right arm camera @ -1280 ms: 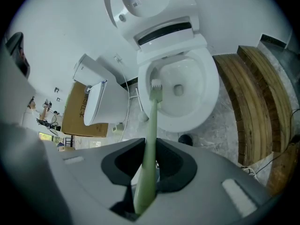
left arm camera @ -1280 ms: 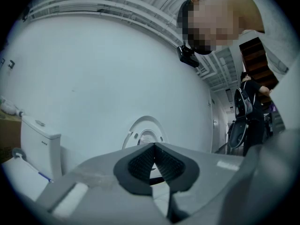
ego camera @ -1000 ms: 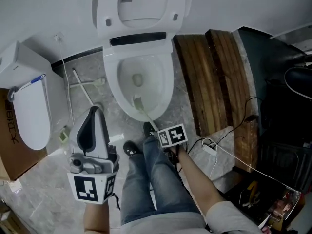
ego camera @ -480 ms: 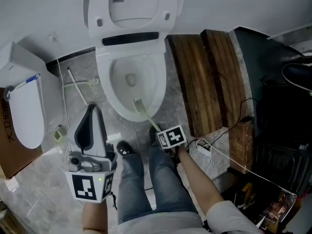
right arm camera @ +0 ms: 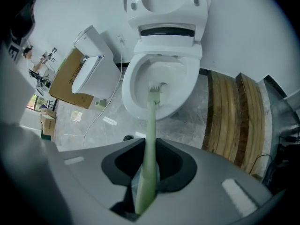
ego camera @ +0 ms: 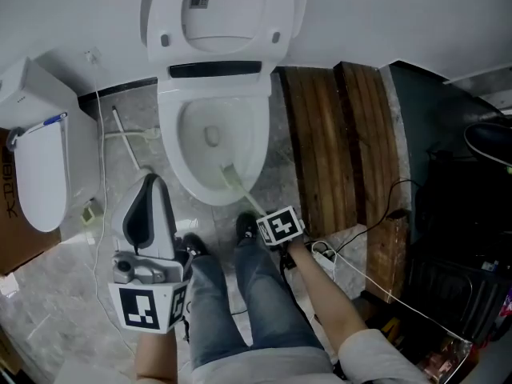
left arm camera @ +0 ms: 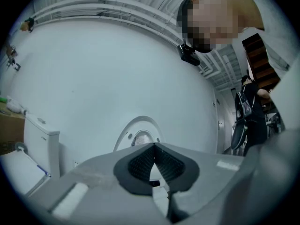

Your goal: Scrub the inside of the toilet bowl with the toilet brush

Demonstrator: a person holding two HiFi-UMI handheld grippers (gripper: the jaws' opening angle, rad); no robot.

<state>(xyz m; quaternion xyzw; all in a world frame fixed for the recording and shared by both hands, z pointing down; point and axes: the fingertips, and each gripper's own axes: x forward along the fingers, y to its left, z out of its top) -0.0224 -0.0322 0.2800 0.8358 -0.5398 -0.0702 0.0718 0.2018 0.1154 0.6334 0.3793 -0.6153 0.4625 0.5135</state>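
Flat, cool indoor light with soft shadows only. The head view is sharp; the glossy white ceramic toilet bowl (ego camera: 172, 134) is near blown out, the heap of black gear (ego camera: 460, 238) underexposed. Both gripper views are fisheye with black vignetted corners. The left gripper view is dimmer and bluish. The pale green plastic brush handle (right arm camera: 149, 163) is blurred near the lens.

Brush (ego camera: 230, 176) in bowl (ego camera: 171, 146); lid (ego camera: 218, 22) behind; planks (ego camera: 330, 134) R of bowl, 2nd toilet (ego camera: 40, 166) L
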